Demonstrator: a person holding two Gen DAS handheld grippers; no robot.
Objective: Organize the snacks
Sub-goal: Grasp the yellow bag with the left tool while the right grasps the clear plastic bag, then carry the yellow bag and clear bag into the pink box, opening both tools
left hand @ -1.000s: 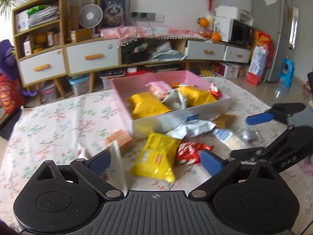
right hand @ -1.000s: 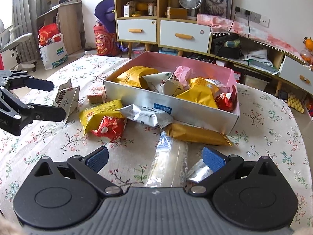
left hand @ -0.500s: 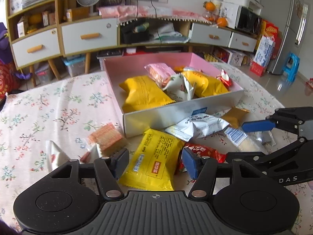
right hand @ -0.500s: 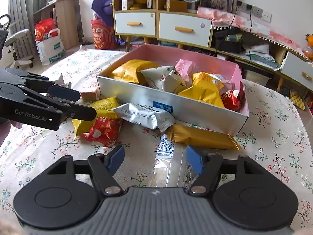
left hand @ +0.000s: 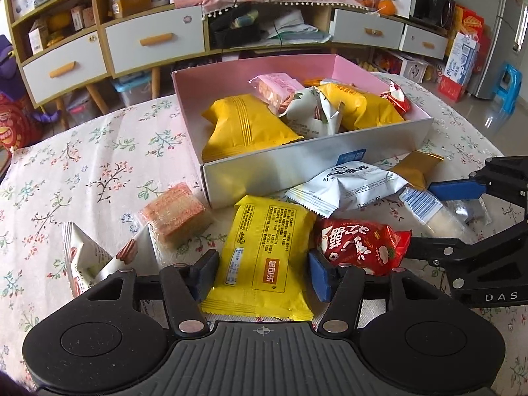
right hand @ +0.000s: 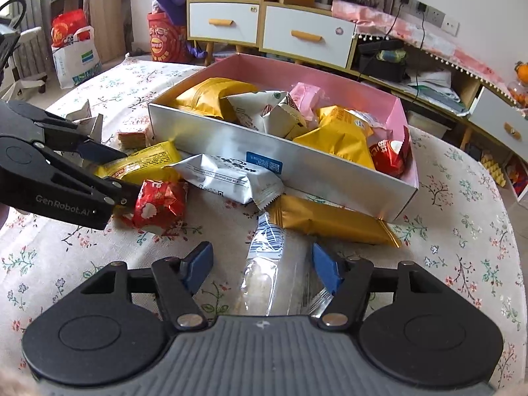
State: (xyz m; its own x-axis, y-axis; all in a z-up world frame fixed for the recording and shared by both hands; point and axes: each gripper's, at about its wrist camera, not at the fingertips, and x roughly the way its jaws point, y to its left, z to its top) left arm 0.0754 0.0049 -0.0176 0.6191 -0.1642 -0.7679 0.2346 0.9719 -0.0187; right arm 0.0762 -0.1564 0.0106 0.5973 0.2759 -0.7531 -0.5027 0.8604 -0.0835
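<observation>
A pink-lined box [left hand: 297, 161] [right hand: 316, 171] holds several snack packs. My left gripper [left hand: 264, 272] is open, its pads on either side of a flat yellow pack [left hand: 264, 250] lying on the tablecloth, also seen in the right wrist view [right hand: 145, 163]. A red pack [left hand: 359, 246] [right hand: 158, 204] lies just to its right. My right gripper [right hand: 262, 265] is open around a clear pack with a white barcoded end [right hand: 274, 270] [left hand: 429, 209]. A white pack [left hand: 349, 188] [right hand: 227, 178] and a gold bar [right hand: 330, 219] lie by the box.
A wafer block [left hand: 173, 211] and a torn white wrapper [left hand: 85, 260] lie on the tablecloth to the left. Cabinets with drawers [left hand: 155, 39] stand behind the table. The table edge [right hand: 514, 264] curves at the right.
Both grippers have moved forward and down toward the table. The left gripper's jaws have narrowed around the yellow pack; the right gripper's jaws have narrowed around the clear pack.
</observation>
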